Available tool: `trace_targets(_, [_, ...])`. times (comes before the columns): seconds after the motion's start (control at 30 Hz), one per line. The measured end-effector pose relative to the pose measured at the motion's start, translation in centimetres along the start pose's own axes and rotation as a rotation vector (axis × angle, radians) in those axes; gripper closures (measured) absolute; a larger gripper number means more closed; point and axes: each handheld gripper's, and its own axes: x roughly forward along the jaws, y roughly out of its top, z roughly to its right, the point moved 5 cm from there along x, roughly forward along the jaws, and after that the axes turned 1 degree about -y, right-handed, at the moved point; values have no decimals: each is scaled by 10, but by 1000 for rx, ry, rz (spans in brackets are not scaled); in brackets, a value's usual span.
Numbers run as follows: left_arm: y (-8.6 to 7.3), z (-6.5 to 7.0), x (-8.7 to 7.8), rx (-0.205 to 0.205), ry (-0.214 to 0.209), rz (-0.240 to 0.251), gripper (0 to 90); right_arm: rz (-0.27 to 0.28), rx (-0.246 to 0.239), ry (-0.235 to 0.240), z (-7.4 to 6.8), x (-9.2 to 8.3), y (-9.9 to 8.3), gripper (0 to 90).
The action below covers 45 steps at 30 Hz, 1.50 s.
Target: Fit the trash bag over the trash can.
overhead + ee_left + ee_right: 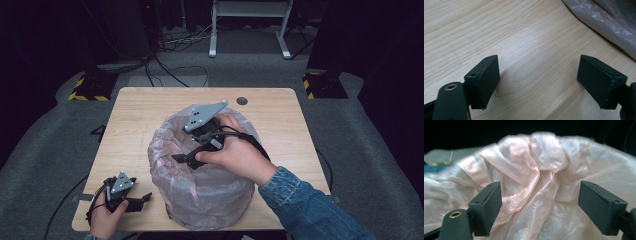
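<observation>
We see a round bin lined with a crinkled, translucent pink plastic bag [200,195] standing at the lower middle of the high view, on the pale wooden table [140,115]. Our right gripper [181,159] hangs over the bin's mouth at the frame's centre, jaws spread wide with bunched pink film ahead of them, nothing pinched. Our left gripper [146,197] rests at the lower left, jaws wide apart over bare wood, just beside the bag.
</observation>
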Motion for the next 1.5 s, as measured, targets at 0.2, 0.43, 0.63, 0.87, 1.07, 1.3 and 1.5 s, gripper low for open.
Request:
trace_targets(0.2, [0,1,0,-4,-3,-3,180,-108,-25,13,2,18,-12,180])
trace_targets(0.43, [0,1,0,-4,-6,-3,179,-232,-15,37,2,30,-24,169])
trace_targets(0.63, [0,0,1,0,-6,-3,177,-356,34,50,5,37,-39,155])
trace_targets(0.87, [0,1,1,-4,-10,-3,173,-429,15,82,3,44,-51,138])
trace_targets(1.07, [0,2,0,-5,-9,-5,173,-463,-2,80,1,51,-60,87])
trace_targets(1.3, [0,2,0,-5,-10,-5,173,-485,-6,97,-3,55,-68,39])
trace_targets(1.5, [0,2,0,-4,-10,-5,173,-517,-19,99,-5,59,-74,2])
